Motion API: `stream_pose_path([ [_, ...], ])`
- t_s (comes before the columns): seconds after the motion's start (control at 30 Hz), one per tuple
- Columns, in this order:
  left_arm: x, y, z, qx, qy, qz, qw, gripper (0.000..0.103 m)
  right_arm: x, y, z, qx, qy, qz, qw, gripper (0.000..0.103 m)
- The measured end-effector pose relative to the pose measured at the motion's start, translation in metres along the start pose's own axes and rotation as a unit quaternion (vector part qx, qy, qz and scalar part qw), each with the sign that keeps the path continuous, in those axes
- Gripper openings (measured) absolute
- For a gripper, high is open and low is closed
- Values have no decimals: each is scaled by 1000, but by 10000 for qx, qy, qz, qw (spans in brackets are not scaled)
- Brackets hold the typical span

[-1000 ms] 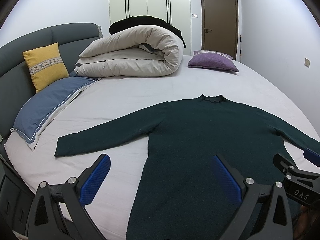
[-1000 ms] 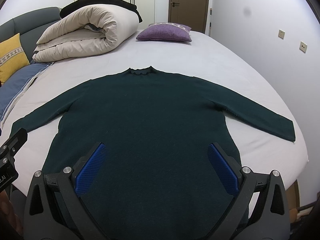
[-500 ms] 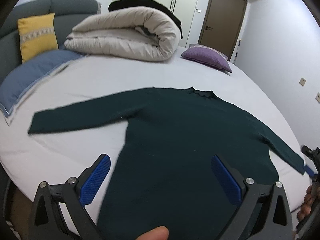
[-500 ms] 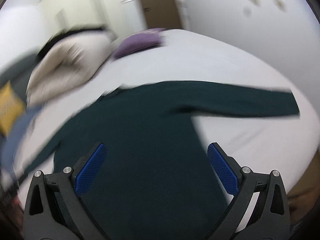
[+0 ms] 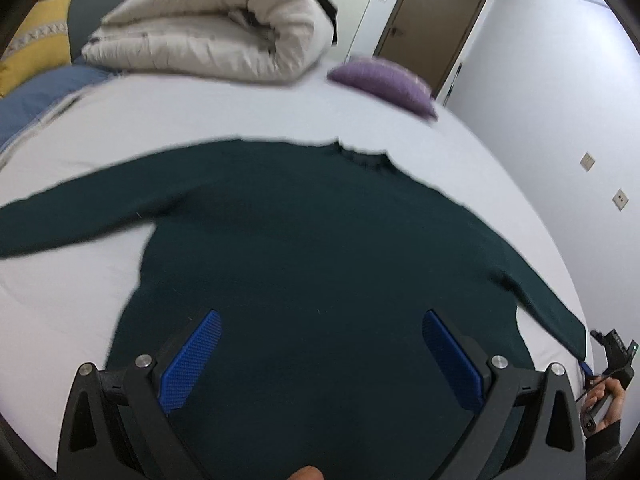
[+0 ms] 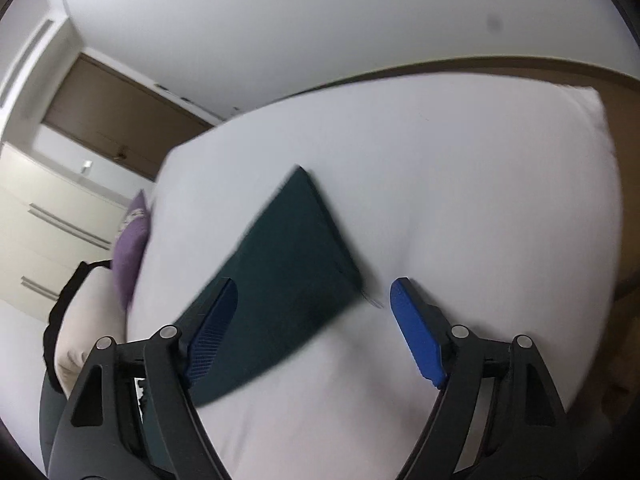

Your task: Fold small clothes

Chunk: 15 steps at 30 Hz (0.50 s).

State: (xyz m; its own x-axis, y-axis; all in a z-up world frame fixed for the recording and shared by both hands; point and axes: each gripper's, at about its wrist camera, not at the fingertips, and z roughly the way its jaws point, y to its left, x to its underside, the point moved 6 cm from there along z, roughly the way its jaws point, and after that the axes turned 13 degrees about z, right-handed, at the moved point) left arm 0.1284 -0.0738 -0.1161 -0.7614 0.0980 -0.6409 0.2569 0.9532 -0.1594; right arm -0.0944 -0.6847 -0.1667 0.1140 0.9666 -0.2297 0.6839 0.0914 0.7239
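Observation:
A dark green long-sleeved sweater (image 5: 320, 248) lies flat on the white bed (image 5: 200, 120), sleeves spread to both sides. My left gripper (image 5: 320, 356) hovers open over its lower body, blue pads wide apart with nothing between them. My right gripper (image 6: 312, 320), rolled sideways, hangs just over the cuff of the right sleeve (image 6: 292, 248). Its jaws are closing, with the cuff end lying between the blue pads, which do not press on it. In the left wrist view the right gripper (image 5: 588, 364) shows at the sleeve's tip, held by a hand (image 5: 604, 400).
A rolled beige duvet (image 5: 216, 36) and a purple cushion (image 5: 380, 80) lie at the far side of the bed. A yellow pillow (image 5: 36, 48) and a blue one sit at the left. The bed's edge (image 6: 600, 184) runs close beyond the cuff, wall behind.
My right gripper swung fast from over the sweater's body out to the right sleeve cuff, rolled sideways, and its jaws narrowed. My left gripper moved lower and closer over the sweater's body.

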Motion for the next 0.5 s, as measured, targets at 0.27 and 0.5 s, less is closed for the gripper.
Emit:
stream_pose_path([
  [0.27, -3, 16, 7, 411, 119, -357, 9984, 103, 6, 7, 31, -235, 431, -186, 9986, 12],
  [0.5, -7, 46, 7, 943, -34, -980, 9907, 96, 81, 145, 21, -307, 448, -1936, 9796, 8],
])
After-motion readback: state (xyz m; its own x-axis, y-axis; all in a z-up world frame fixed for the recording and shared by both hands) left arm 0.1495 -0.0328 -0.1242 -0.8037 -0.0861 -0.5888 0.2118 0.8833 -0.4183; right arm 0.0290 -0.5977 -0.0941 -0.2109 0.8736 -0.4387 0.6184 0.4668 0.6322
